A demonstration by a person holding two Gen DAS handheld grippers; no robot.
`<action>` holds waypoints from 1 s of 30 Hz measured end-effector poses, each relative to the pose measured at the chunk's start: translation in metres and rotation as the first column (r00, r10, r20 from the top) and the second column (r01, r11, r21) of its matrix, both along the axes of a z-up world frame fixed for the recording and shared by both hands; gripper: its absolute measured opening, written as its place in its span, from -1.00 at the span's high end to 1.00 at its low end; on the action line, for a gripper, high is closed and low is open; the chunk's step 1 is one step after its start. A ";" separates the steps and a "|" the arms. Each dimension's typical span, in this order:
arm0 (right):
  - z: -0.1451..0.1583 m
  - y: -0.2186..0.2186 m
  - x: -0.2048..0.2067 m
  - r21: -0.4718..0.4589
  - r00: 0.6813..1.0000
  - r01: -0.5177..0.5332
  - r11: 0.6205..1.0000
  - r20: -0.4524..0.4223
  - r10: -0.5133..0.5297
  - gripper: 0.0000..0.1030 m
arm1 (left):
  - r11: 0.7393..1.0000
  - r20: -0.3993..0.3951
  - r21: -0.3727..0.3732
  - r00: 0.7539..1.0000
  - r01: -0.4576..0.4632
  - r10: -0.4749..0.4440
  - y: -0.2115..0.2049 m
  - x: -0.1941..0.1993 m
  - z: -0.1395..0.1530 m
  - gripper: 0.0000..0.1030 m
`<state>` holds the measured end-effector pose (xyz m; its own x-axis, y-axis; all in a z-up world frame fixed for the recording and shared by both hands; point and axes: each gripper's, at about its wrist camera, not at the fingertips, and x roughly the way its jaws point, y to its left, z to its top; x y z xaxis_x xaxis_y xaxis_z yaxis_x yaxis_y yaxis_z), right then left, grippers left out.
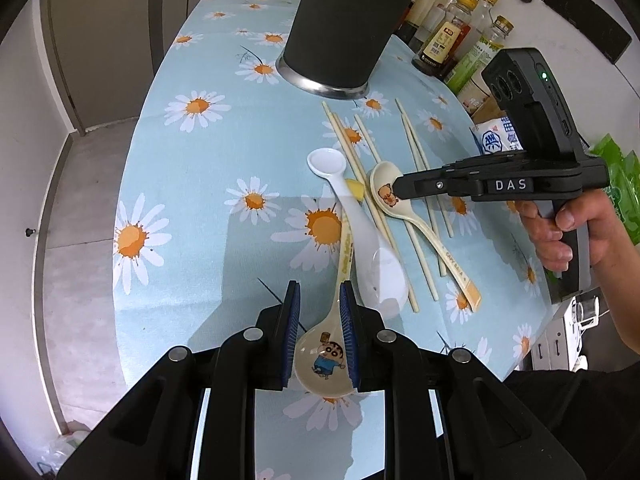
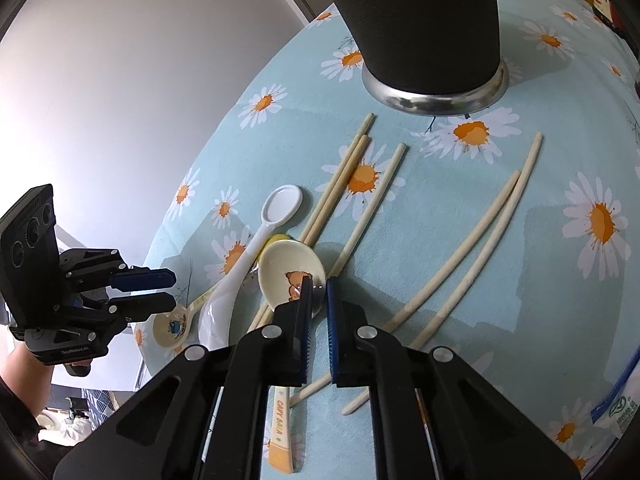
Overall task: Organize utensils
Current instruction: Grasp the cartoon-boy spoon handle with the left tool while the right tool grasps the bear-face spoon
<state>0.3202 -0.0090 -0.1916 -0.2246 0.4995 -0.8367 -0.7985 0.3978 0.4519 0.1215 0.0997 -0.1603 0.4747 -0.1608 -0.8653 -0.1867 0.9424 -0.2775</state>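
Currently four spoons and six chopsticks are lying on the bench beside one black holder — contents unseen. Left tongs are clamping the cartoon-boy spoon; right tongs are pinching the bear spoon rim.

Right gripper pinches the rim of the bear spoon, jaws nearly together. White spoon lies at its nine o'clock, chopsticks fan toward two (black holder at twelve).
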 end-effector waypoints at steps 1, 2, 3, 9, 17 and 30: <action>-0.001 0.000 0.000 0.001 1.000 0.001 1.000 0.000 -0.001 0.87 | 1.000 -0.001 0.000 1.000 0.001 -0.001 0.000 0.000 0.000 0.62; 0.000 -0.002 -0.001 0.003 1.000 0.001 1.000 -0.001 -0.001 0.87 | 1.000 -0.002 0.001 1.000 0.002 -0.002 0.000 0.000 0.000 0.62; 0.000 -0.001 -0.001 0.004 1.000 0.001 1.000 -0.002 -0.001 0.88 | 1.000 -0.002 0.004 1.000 0.001 -0.001 0.000 0.000 0.000 0.62; 0.005 -0.007 -0.005 0.018 1.000 -0.004 1.000 0.014 0.004 0.91 | 1.000 -0.004 0.000 1.000 0.005 -0.005 -0.001 0.002 0.000 0.56; 0.016 -0.020 -0.005 0.052 1.000 0.012 0.999 0.005 -0.013 0.91 | 0.999 -0.044 0.020 0.998 0.037 -0.036 -0.005 0.007 -0.004 0.56; 0.049 -0.052 0.000 0.132 0.996 0.089 0.987 0.018 -0.092 0.91 | 0.984 -0.190 0.083 0.971 0.160 -0.142 -0.019 0.036 -0.013 0.56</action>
